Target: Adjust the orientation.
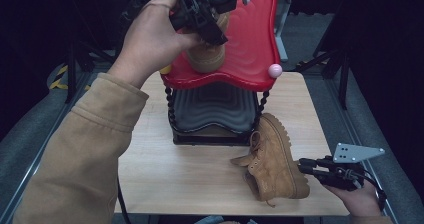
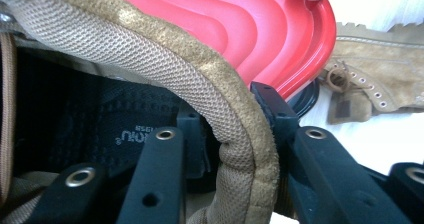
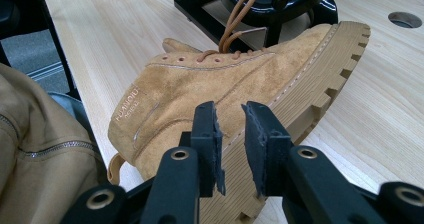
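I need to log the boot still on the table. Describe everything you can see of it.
The boot on the table is a tan suede-look ankle boot with a thick, lugged, lighter sole, brown laces through metal eyelets and small lettering near the heel. It lies tipped on its side on the wooden table, toe toward the black base of the rack. The right gripper sits at its sole, jaws apart, not gripping it.

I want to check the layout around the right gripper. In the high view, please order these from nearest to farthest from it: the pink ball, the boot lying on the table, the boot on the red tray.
From the right gripper:
1. Boot lying on the table, on its side just left of the jaws.
2. Pink ball, at the red tray's near right corner.
3. Boot on the red tray, far left, at the left gripper.
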Tool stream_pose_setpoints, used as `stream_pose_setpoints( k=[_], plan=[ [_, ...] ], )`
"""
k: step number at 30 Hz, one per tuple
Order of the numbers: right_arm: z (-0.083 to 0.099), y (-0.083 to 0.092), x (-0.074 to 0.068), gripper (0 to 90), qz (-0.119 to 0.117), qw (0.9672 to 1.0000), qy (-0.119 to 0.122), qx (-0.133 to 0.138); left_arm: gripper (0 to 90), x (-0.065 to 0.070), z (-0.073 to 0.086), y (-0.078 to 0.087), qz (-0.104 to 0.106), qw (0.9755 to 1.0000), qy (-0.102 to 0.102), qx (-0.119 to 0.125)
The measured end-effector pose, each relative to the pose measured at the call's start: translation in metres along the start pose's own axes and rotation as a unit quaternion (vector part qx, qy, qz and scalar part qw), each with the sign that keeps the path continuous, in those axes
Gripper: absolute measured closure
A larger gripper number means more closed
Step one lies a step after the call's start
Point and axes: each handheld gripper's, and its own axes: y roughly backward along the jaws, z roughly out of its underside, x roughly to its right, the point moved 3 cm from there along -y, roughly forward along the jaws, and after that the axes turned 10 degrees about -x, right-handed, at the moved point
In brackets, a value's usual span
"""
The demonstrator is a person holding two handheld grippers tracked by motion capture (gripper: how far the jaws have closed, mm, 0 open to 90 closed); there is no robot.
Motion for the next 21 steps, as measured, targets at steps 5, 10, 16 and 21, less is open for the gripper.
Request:
stream_pose_setpoints(
  k=[5,10,16,21],
  plan=[
    [0.0,0.0,0.0,74.9,0.0,1.0,-0.001,0.0,51.2,-0.002,0.004,0.003,0.005,0.9997,0.022,0.012],
    [0.0,0.0,0.0,74.7,0.0,1.0,0.0,0.001,47.2,0.001,0.012,0.015,-0.008,0.9993,0.027,0.027],
    [-0.002,-0.001,-0.001,74.7,-0.001,1.0,0.003,0.0,43.6,0.005,0.019,0.035,-0.01,0.9954,0.039,0.087],
    [-0.003,-0.002,-0.001,74.7,-0.002,1.0,0.004,-0.002,42.0,0.008,0.025,0.05,0.003,0.9829,0.049,0.177]
  ],
)
